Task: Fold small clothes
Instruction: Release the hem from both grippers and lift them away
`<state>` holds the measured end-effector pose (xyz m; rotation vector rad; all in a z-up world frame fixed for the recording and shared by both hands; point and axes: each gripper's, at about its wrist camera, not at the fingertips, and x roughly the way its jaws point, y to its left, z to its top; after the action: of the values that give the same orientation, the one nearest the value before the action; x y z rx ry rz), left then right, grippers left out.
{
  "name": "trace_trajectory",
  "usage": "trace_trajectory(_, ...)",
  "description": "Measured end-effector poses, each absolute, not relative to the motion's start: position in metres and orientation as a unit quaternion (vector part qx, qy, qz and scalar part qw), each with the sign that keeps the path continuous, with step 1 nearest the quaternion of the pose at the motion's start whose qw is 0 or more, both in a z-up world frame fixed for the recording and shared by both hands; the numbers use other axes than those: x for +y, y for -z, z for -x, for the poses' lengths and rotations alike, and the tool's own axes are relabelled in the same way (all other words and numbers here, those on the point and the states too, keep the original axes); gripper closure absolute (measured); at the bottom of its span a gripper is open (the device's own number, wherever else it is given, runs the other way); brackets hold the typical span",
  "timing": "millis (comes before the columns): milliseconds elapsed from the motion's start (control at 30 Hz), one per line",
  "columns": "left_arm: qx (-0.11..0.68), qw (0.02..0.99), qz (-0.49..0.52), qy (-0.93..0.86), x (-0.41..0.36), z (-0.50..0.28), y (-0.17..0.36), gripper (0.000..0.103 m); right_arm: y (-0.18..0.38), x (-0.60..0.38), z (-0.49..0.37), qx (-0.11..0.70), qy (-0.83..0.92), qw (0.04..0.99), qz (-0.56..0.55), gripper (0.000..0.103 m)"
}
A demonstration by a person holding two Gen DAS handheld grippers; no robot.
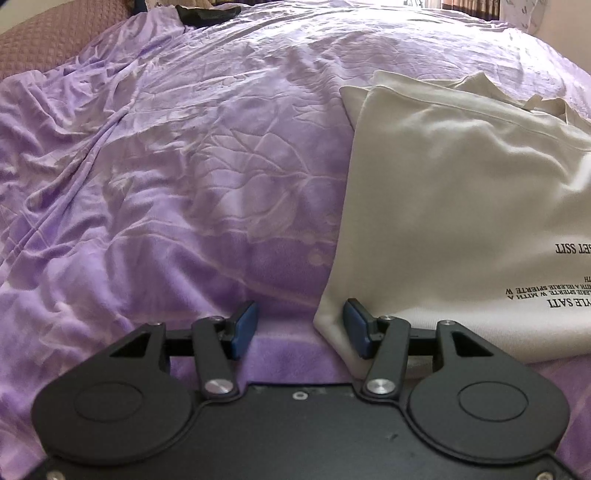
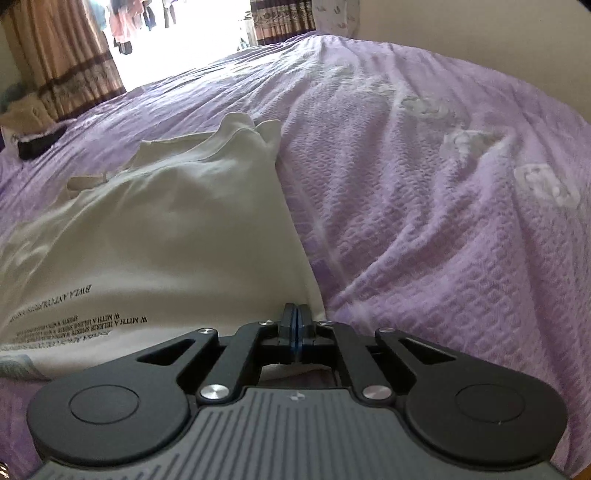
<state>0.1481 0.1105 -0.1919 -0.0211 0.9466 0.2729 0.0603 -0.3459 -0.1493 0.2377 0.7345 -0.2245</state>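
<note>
A cream T-shirt (image 1: 461, 192) with black printed text lies partly folded on the purple bedspread (image 1: 166, 166). My left gripper (image 1: 300, 328) is open, its blue pads astride the shirt's near left corner; the right pad touches the cloth. In the right wrist view the same shirt (image 2: 166, 229) lies at the left, and my right gripper (image 2: 295, 328) is shut, its pads pressed together at the shirt's near right hem, pinching the edge of the cloth.
A dark garment (image 1: 207, 14) lies at the far end of the bed, next to a pink quilted pillow (image 1: 55, 40). Curtains (image 2: 66, 55) and a bright window stand beyond the bed. A dark object (image 2: 40, 144) sits at the far left.
</note>
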Motion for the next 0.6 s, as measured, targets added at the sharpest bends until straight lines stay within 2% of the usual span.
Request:
trace_trajectory(300,0.467,0.873,0.025,-0.139,0.112,-0.149,0.18,0.049,0.145,-0.325,-0.064,0.363,0.128,0.921,-0.053,0.099)
trace_trajectory(367,0.445,0.886,0.032,-0.123,0.104,-0.147,0.148,0.05,0.128,-0.309,-0.069,0.363,0.141,0.921,-0.006,0.092)
trace_trajectory(433,0.411,0.906,0.04,-0.097,0.093,-0.146,0.119,0.049,0.104,-0.284,-0.071,0.33,0.14,0.933,0.043,0.072)
trace_trajectory(467,0.399,0.912,0.051,-0.079,0.086,-0.149,0.104,0.049,0.093,-0.272,-0.073,0.316,0.13,0.938,0.052,0.068)
trace_trajectory(500,0.39,0.916,0.061,-0.067,0.08,-0.152,0.096,0.049,0.082,-0.259,-0.078,0.309,0.104,0.944,0.05,0.065)
trace_trajectory(600,0.369,0.927,0.065,-0.03,0.048,-0.169,0.08,0.049,0.064,-0.23,-0.095,0.304,0.007,0.953,-0.007,0.066)
